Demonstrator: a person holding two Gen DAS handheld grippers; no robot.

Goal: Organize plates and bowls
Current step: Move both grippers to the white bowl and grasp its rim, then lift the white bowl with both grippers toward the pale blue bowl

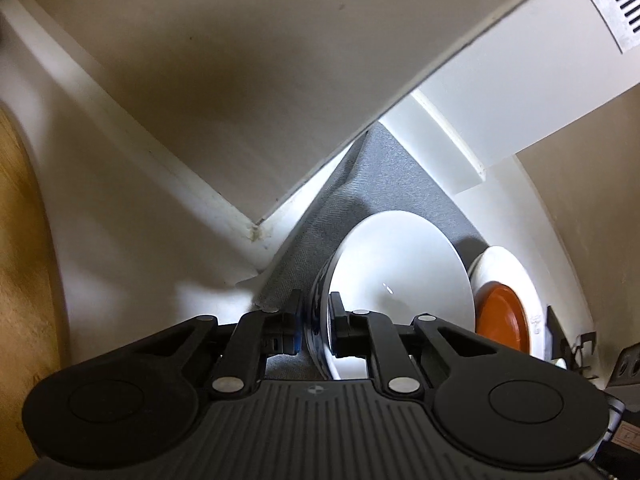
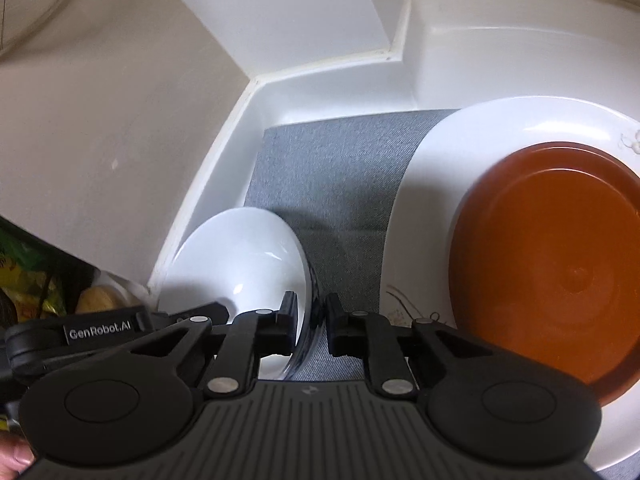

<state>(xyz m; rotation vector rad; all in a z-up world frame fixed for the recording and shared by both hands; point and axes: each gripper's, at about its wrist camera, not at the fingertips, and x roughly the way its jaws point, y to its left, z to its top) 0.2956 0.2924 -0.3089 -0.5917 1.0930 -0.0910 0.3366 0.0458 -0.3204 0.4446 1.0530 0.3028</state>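
Note:
A white bowl (image 1: 396,264) with a dark patterned outside is held by both grippers over a grey mat (image 1: 384,184) inside a white cabinet corner. My left gripper (image 1: 316,312) is shut on the bowl's near rim, one finger inside and one outside. My right gripper (image 2: 310,316) is shut on the opposite rim of the same bowl (image 2: 244,256). A brown plate (image 2: 556,264) lies on a large white plate (image 2: 436,168) on the mat, to the right of the bowl. It also shows in the left wrist view (image 1: 502,316).
White cabinet walls (image 2: 320,84) and a raised ledge enclose the mat (image 2: 340,168) at the back and left. A white shelf board (image 1: 280,92) slopes overhead in the left wrist view. Packaged goods (image 2: 28,280) sit at the far left.

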